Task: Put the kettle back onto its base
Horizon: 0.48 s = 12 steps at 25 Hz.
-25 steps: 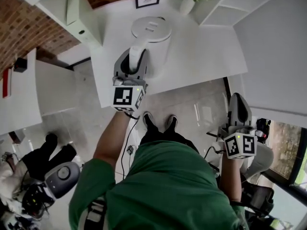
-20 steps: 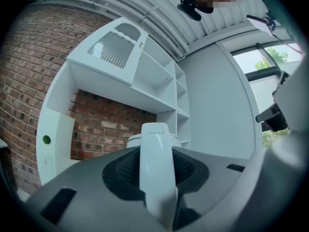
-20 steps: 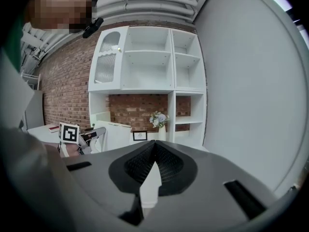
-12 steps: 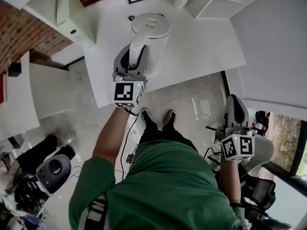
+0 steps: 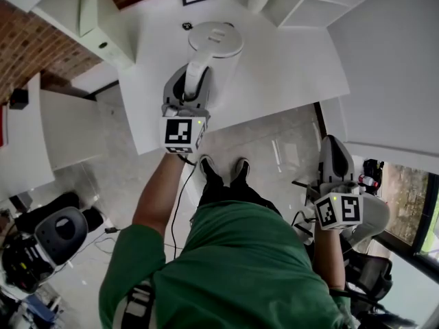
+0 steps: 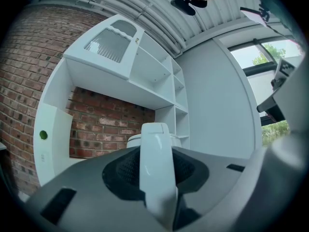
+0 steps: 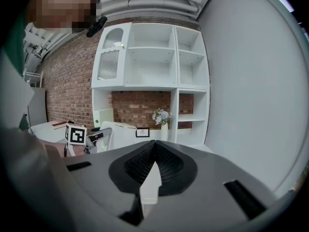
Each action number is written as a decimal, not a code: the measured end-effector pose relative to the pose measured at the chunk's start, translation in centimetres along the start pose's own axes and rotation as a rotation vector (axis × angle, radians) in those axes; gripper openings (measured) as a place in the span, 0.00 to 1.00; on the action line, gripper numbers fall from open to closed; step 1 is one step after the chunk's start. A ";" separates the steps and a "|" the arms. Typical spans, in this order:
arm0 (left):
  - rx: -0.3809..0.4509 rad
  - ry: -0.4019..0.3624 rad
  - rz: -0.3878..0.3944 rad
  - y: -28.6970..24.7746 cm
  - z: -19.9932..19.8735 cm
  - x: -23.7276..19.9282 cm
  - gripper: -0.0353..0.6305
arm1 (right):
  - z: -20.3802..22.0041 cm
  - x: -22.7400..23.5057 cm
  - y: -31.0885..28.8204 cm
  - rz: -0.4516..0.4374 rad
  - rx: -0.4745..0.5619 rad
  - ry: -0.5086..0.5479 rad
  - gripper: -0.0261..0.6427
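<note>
White counter (image 5: pixel 288 67), bare room from the kettle (image 5: pixel 215 46) across to the right edge; near edge right below the left tool (image 5: pixel 188 84). Clamped there, jaws partly apart, on the kettle's handle (image 6: pixel 157 178), with the kettle upright toward the counter's left side. Further right, off the counter and over the floor (image 5: pixel 260 146), right tool (image 7: pixel 154 151): closed, nothing between the jaws.
</note>
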<state>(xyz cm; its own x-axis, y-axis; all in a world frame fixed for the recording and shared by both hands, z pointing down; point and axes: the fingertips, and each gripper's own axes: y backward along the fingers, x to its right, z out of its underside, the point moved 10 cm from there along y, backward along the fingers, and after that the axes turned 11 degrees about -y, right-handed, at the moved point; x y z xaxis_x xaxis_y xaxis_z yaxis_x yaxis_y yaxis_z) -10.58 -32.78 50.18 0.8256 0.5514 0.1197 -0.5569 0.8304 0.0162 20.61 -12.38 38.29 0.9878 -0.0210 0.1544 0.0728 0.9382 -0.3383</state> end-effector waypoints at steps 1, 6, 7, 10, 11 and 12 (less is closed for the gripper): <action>-0.002 0.002 -0.001 0.0 0.1 0.0 0.25 | 0.0 0.0 -0.1 -0.002 -0.003 0.001 0.07; 0.002 0.002 -0.004 -0.1 0.2 0.1 0.25 | 0.4 0.1 -0.1 -0.010 -0.016 0.001 0.07; 0.003 0.001 -0.004 -0.1 0.2 0.1 0.25 | 0.5 0.2 -0.1 -0.011 -0.019 0.000 0.07; 0.008 0.000 -0.006 0.0 0.4 0.3 0.25 | 0.6 0.2 -0.4 -0.015 -0.024 -0.002 0.07; 0.010 0.002 -0.010 0.0 0.4 0.3 0.25 | 0.6 0.2 -0.4 -0.016 -0.025 -0.003 0.07; 0.011 0.005 -0.016 0.1 0.5 0.4 0.25 | 0.6 0.2 -0.4 -0.017 -0.024 -0.004 0.07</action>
<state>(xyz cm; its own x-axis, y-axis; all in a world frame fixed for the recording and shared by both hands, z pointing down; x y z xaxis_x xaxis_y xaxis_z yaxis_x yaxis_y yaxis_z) -10.33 -32.48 50.71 0.8349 0.5383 0.1147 -0.5445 0.8383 0.0287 20.65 -12.56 39.06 0.9858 -0.0359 0.1641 0.0934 0.9290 -0.3581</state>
